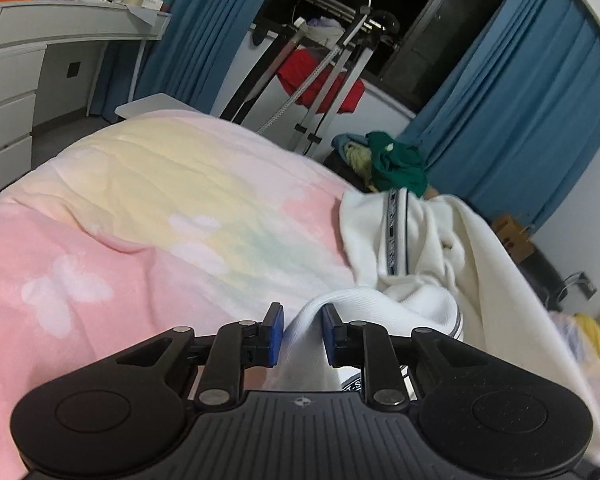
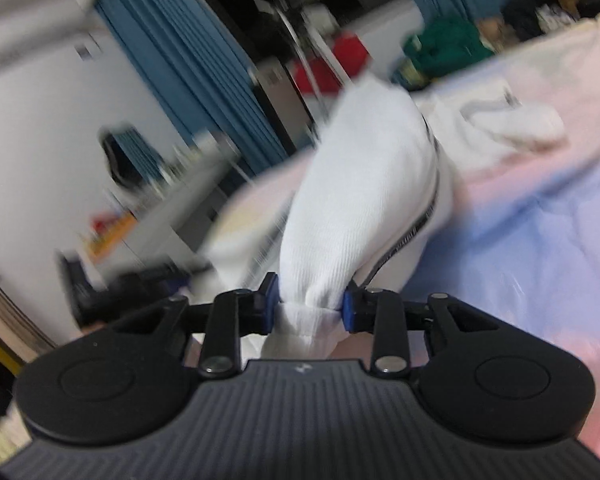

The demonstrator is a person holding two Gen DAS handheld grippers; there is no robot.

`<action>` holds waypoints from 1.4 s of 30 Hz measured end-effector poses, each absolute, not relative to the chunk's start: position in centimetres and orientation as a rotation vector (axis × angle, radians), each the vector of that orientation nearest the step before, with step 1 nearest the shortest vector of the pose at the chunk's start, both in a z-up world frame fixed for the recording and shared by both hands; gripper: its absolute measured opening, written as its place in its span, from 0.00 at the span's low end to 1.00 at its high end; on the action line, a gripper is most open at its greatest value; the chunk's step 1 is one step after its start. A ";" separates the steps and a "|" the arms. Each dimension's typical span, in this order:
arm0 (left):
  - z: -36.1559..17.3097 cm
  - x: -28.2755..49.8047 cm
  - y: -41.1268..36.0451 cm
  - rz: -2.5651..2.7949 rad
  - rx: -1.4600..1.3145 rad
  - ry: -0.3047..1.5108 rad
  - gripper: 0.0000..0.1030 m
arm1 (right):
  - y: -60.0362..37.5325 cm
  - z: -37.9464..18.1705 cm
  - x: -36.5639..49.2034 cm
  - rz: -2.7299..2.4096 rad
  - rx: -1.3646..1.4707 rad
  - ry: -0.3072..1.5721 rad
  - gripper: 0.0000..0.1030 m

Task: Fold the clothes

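We have the white garment (image 1: 412,248) pinched at two places: the left tongs (image 1: 302,334) are clenched on a ribbed fold of it, and the right tongs (image 2: 310,306) are clenched on a bunched end that rises off the bed (image 1: 140,208). The rest lies crumpled near the bed's far right edge. Two separate grips like this, we judge, let the cloth be pulled taut and spread before any fold; how far folding stands, we cannot tell.
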State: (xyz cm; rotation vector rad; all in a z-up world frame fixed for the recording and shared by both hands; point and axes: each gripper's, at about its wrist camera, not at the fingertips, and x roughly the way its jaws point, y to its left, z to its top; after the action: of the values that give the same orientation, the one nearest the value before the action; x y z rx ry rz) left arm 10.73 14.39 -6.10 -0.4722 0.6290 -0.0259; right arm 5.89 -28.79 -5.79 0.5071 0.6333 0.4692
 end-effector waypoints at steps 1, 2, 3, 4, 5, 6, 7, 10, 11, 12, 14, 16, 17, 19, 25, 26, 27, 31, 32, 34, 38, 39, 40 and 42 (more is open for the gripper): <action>-6.4 10.8 14.2 -0.017 -0.464 0.637 0.21 | -28.9 -6.6 6.3 0.457 0.530 0.674 0.34; -6.7 10.8 14.0 -0.007 -0.456 0.646 0.21 | -29.0 -7.5 6.8 0.444 0.553 0.715 0.35; -7.0 10.8 13.8 -0.001 -0.448 0.649 0.21 | -29.1 -8.3 7.3 0.431 0.576 0.755 0.35; -7.2 10.8 13.7 0.001 -0.443 0.652 0.21 | -29.3 -8.9 7.6 0.418 0.601 0.784 0.36; -7.4 10.7 13.5 0.003 -0.438 0.655 0.23 | -29.7 -9.2 7.8 0.408 0.628 0.789 0.36; -7.4 10.5 13.3 0.003 -0.433 0.651 0.24 | -30.0 -9.4 7.8 0.400 0.649 0.792 0.37; -7.4 10.3 13.2 0.002 -0.427 0.646 0.26 | -30.1 -9.3 7.8 0.396 0.658 0.788 0.38; -6.7 9.3 12.6 -0.017 -0.396 0.626 0.45 | -30.5 -9.0 7.3 0.388 0.676 0.776 0.43; -6.3 8.8 12.3 -0.025 -0.379 0.620 0.54 | -30.6 -8.9 7.2 0.378 0.675 0.770 0.45; -6.0 8.4 12.1 -0.034 -0.362 0.615 0.57 | -30.8 -8.9 7.0 0.362 0.668 0.761 0.51; -5.3 7.6 11.6 -0.054 -0.312 0.598 0.68 | -31.2 -8.7 6.7 0.330 0.658 0.741 0.70; -4.7 7.1 10.9 -0.073 -0.244 0.576 0.79 | -31.7 -8.4 6.4 0.310 0.673 0.710 0.81; -4.4 6.9 10.4 -0.083 -0.202 0.562 0.82 | -32.0 -8.3 6.2 0.314 0.691 0.697 0.81; -4.4 6.9 9.7 -0.096 -0.131 0.552 0.84 | -32.4 -8.4 6.1 0.319 0.723 0.688 0.82; -6.8 8.3 7.4 -0.157 0.058 0.642 0.85 | -31.3 -9.5 7.0 0.305 0.687 0.737 0.81; -7.3 8.6 6.9 -0.150 0.109 0.659 0.81 | -30.9 -9.8 7.2 0.324 0.683 0.743 0.81; -7.9 8.9 6.7 -0.134 0.137 0.680 0.79 | -30.6 -10.0 7.3 0.341 0.679 0.748 0.80; -8.9 9.6 7.8 -0.127 0.047 0.756 0.67 | -30.0 -10.4 7.3 0.348 0.668 0.749 0.57; -8.8 9.6 8.1 -0.126 0.018 0.757 0.60 | -29.9 -10.3 7.3 0.342 0.668 0.747 0.51; -8.7 9.4 8.2 -0.125 0.016 0.765 0.56 | -29.8 -10.3 7.2 0.331 0.667 0.744 0.36; -7.3 7.6 7.3 -0.137 0.137 0.725 0.54 | -29.6 -10.2 7.0 0.309 0.666 0.738 0.31; -7.0 7.0 7.3 -0.130 0.148 0.709 0.54 | -29.5 -10.2 7.0 0.304 0.665 0.737 0.31; -6.5 6.3 7.4 -0.126 0.155 0.687 0.56 | -29.5 -10.2 7.0 0.298 0.665 0.735 0.31; -5.3 5.1 7.4 -0.125 0.166 0.642 0.60 | -29.4 -10.1 6.9 0.288 0.664 0.732 0.31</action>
State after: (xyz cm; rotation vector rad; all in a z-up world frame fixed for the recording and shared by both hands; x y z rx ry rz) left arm 5.09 7.39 -5.32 0.1657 0.6417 -0.1247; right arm 6.89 -29.38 -10.13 0.6642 0.7321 0.2876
